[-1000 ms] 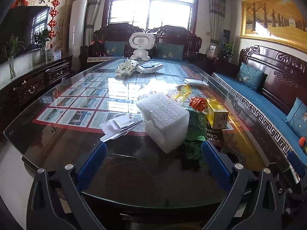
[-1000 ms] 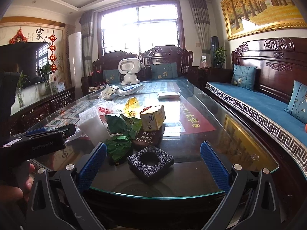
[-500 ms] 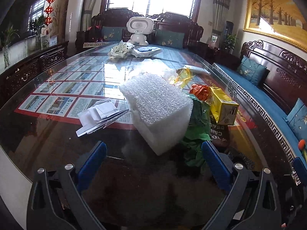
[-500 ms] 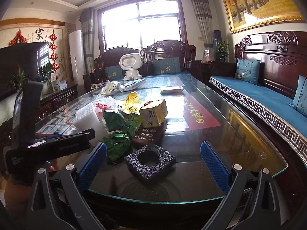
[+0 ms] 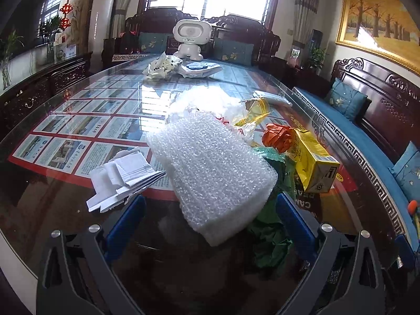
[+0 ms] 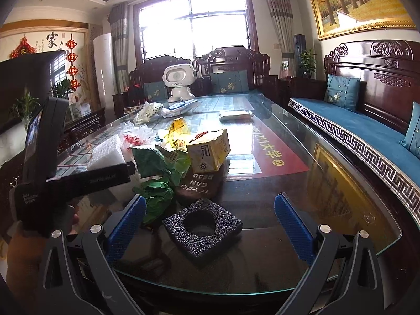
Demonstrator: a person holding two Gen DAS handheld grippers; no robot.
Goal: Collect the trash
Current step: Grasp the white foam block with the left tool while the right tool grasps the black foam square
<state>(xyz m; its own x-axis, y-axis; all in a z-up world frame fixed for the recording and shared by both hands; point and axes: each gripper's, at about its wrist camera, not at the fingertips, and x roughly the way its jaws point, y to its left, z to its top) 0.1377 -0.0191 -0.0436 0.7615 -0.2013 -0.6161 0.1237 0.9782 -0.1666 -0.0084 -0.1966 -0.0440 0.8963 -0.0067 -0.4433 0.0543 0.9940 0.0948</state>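
A pile of trash lies on the glass table. A white bubble-wrap block sits just ahead of my open left gripper, its near corner between the blue pads. Beside it lie folded white paper, green crumpled wrap, a yellow carton and orange wrap. In the right wrist view a dark foam square with a hole lies between the pads of my open right gripper. The carton and green wrap lie behind it.
A white toy robot stands at the table's far end with crumpled bags near it. A carved bench with blue cushions runs along the right. The left gripper's body shows at left in the right wrist view.
My left gripper has moved forward and down toward the bubble-wrap block, which now looms large between the pads. The right gripper has barely moved.
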